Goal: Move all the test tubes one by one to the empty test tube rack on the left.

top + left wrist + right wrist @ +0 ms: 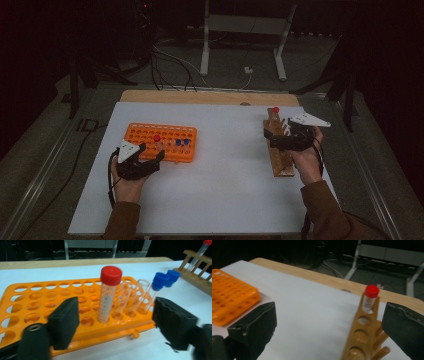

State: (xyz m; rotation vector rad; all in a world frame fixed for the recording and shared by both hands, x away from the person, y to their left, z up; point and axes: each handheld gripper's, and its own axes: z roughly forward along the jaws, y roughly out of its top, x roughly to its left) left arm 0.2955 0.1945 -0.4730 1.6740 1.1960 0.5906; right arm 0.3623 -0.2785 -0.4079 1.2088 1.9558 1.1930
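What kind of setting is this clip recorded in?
Probably a lab-style test bench in a dim workshop room: an orange tube rack with capped tubes and a wooden tube rack sit on a white tabletop, with loose cables and a metal stand on the floor behind.

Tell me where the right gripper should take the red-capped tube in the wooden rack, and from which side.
Probably the bare stretch just under the red cap of the red-capped tube, coming in from above. It stands in the end hole of the wooden rack, its lower part sunk in the frame, so only the top is free. The right gripper is open, its jaws wide enough to straddle it.
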